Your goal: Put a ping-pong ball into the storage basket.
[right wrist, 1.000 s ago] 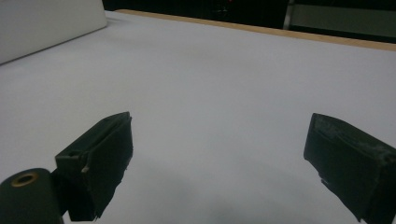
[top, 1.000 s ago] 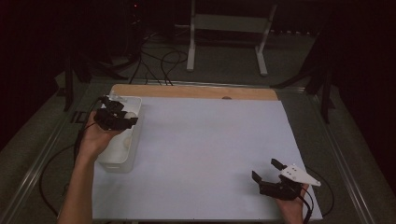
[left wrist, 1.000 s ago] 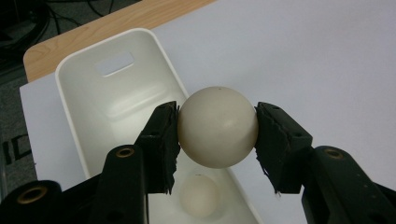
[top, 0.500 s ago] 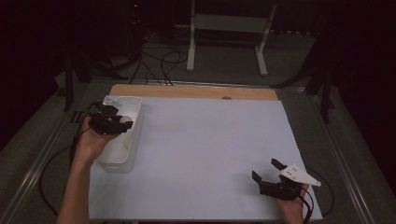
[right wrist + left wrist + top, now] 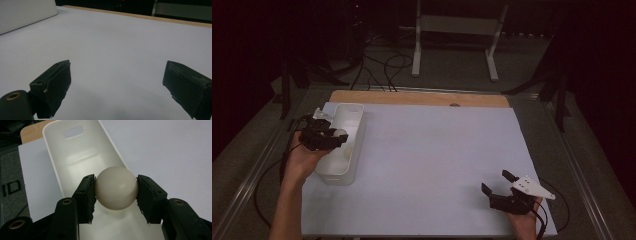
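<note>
From the high view I have my left gripper [image 5: 333, 140] over the near half of the white bin [image 5: 343, 165], which sits at the left edge of the pale tabletop [image 5: 437, 165]. A small white ball [image 5: 340, 135] is clamped in it. My right gripper [image 5: 501, 186] rests near the front right corner, jaws spread wide, nothing between them.

The left gripper view gives me what the overhead cannot: the ball [image 5: 116, 188] is pinched squarely at its widest part, a pad [image 5: 88, 195] pressing each side, and it hangs directly above the bin's bare floor [image 5: 82, 157], inside the walls. A slot handle shows in the far end wall.

The right gripper view confirms the open jaws above bare tabletop [image 5: 120, 50], with a flat white side, probably the bin's [image 5: 25, 12], far off at the upper left.

To do this well, I judge I should lower the ball close to the bin floor before easing the jaws apart, so it settles instead of bouncing or rolling out, and keep clear of the side walls.
</note>
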Available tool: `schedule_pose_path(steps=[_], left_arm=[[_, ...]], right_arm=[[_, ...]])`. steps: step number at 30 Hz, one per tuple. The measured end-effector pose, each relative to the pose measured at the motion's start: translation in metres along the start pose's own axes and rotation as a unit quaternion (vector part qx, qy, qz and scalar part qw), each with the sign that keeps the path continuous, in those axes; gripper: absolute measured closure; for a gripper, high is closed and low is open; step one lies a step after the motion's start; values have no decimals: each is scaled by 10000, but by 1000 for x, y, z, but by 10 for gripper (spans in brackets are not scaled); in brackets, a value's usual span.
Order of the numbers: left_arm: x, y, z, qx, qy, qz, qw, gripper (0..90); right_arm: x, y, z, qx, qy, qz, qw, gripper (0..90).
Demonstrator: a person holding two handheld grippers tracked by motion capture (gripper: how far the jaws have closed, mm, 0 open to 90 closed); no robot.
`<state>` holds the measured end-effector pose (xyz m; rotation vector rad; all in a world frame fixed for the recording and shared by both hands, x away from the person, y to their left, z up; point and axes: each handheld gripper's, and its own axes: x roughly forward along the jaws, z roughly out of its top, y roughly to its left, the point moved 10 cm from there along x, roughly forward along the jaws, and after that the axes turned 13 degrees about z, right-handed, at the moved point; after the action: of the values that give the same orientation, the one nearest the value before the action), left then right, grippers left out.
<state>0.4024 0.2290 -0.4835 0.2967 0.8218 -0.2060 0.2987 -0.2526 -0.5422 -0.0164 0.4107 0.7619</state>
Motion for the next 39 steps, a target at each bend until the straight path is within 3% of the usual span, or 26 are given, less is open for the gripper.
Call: schedule_pose_path(steps=[11,13,18,22,28,39], left_arm=[[-2,-1,-18,-70,14,-73,9999,504],[-2,-1,-20,-164,0,-92,9998,443],[-1,3,-24,-326,-78,17,9994,143],[-1,2,-28,-348,-79,-37,9994,71],[0,-3,-33,-316,-135,-226,9992,17],[-7,-6,-35,-429,-625,-302,9967,6]], right_arm=[[1,0,0,-11,13,11,10000,76],[1,1,0,-12,12,14,10000,76],[1,1,0,-10,15,18,10000,76],[1,1,0,-15,14,21,10000,76],[0,0,0,3,7,2,10000,76],[1,0,0,10,12,5,10000,76]])
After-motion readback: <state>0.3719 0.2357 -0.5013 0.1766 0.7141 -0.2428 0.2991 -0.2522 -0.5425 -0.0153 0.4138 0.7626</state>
